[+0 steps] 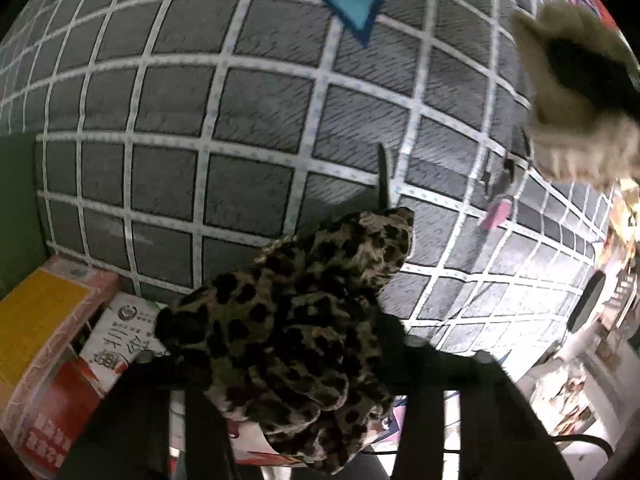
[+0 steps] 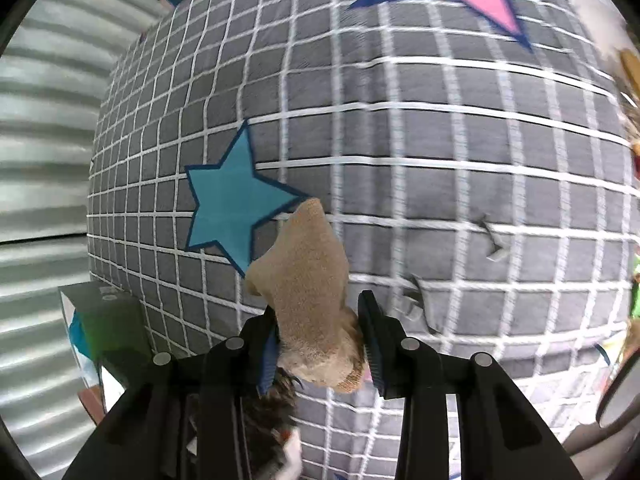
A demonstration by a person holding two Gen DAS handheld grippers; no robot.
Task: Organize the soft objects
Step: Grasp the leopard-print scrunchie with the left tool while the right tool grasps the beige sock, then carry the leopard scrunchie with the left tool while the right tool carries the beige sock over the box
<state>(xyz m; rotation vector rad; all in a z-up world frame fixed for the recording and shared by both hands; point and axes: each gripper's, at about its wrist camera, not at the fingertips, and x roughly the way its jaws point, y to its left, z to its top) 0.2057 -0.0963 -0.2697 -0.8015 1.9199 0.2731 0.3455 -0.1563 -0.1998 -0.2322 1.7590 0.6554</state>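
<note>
- Both tongs are pinching something soft: the left gripper is closed on a leopard-print cloth, and the right gripper is clamped on a tan sock, its two blue-lined fingers squeezing the sock's lower part.
- Each piece hangs clear above the grey checked bedspread, the sock's free end pointing toward the teal star printed on it.
- From the left wrist view the sock shows again at the upper right, so the two hands are working near each other; I'd keep them apart enough that the fabrics don't tangle.
- The leopard cloth is bunched and spills over the fingers, hiding them; how much of it is really caught I cannot tell, so a slow carry seems wise.
- The sock's grip looks firm and near the cuff, which should let it drape straight when laid down.
- Cardboard boxes sit beside the bed at the lower left; whether they are the destination I cannot say.
- A small pink tag lies on the bedspread; best to set things down clear of it.
</note>
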